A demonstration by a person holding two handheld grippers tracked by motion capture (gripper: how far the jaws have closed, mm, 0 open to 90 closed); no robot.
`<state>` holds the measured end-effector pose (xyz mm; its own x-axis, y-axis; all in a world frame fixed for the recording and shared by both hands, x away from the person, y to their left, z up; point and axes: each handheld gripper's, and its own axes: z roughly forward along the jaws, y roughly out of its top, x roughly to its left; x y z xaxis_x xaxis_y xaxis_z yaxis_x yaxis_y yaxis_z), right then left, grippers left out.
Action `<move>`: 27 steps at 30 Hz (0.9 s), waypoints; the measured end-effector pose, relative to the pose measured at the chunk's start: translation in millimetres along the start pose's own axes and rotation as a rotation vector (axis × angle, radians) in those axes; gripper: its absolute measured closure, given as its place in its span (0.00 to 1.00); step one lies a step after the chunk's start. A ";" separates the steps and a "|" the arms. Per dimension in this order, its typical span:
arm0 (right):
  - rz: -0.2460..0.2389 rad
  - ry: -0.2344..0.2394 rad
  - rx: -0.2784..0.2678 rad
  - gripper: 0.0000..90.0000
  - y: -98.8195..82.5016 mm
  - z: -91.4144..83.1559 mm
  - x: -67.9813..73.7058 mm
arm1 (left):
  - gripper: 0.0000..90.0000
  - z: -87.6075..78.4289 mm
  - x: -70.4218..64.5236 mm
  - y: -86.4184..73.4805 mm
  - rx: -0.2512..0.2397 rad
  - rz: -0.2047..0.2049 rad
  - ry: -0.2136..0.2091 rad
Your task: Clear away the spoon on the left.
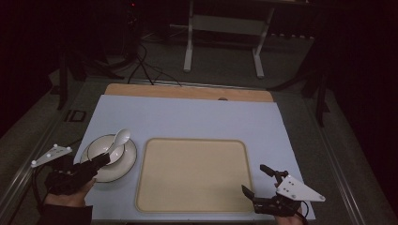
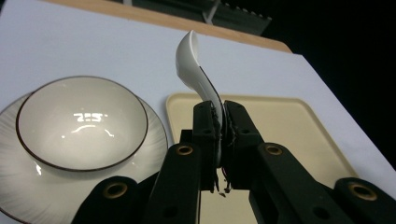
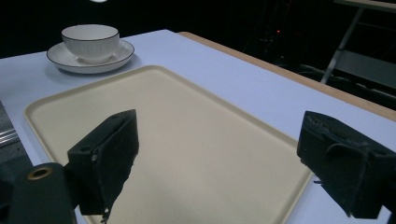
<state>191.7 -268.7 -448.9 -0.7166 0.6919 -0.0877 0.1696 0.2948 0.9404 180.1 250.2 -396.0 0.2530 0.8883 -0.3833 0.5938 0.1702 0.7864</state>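
The left gripper [image 2: 219, 135] is clamped on the handle of the white ceramic spoon [image 2: 196, 65]; its long axis rises away above the white dark-rimmed bowl [image 1: 105, 149]; the right gripper [image 1: 256, 180] waits wide open, holding nothing, beside the beige plastic tray [image 1: 192, 176].

High view is dim and slightly soft, room around the surface [image 1: 187, 117] falling to near black, only the pale blue sheet and the cream tray [image 1: 192, 176] catching enough light. Left gripper view is brighter, with white glare streaks of an overhead lamp reflected inside the bowl [image 2: 81, 123]; the spoon [image 2: 194, 70] is sharp, the near black links at the bottom blurred. Right gripper view: far background black, bowl and saucer [image 3: 91, 58] casting a soft shadow, near pads out of focus.
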 end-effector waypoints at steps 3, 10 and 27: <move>0.001 0.001 -0.001 0.14 0.1 0.2 -0.1 | 0.95 -1.7 -8.8 -2.1 -0.012 0.013 -0.010; -0.001 0.006 -0.004 0.14 0.5 0.7 -0.4 | 0.95 -0.6 -18.1 -3.1 -0.013 0.012 -0.033; 0.003 0.023 -0.004 0.14 1.9 6.6 -1.6 | 0.95 7.1 -38.4 -14.9 -0.042 0.035 -0.021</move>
<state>197.6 -264.9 -449.2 -0.7317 0.6772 -0.0777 0.1690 0.2906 0.9418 167.0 210.5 -396.5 0.2891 0.8851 -0.3647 0.5515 0.1574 0.8192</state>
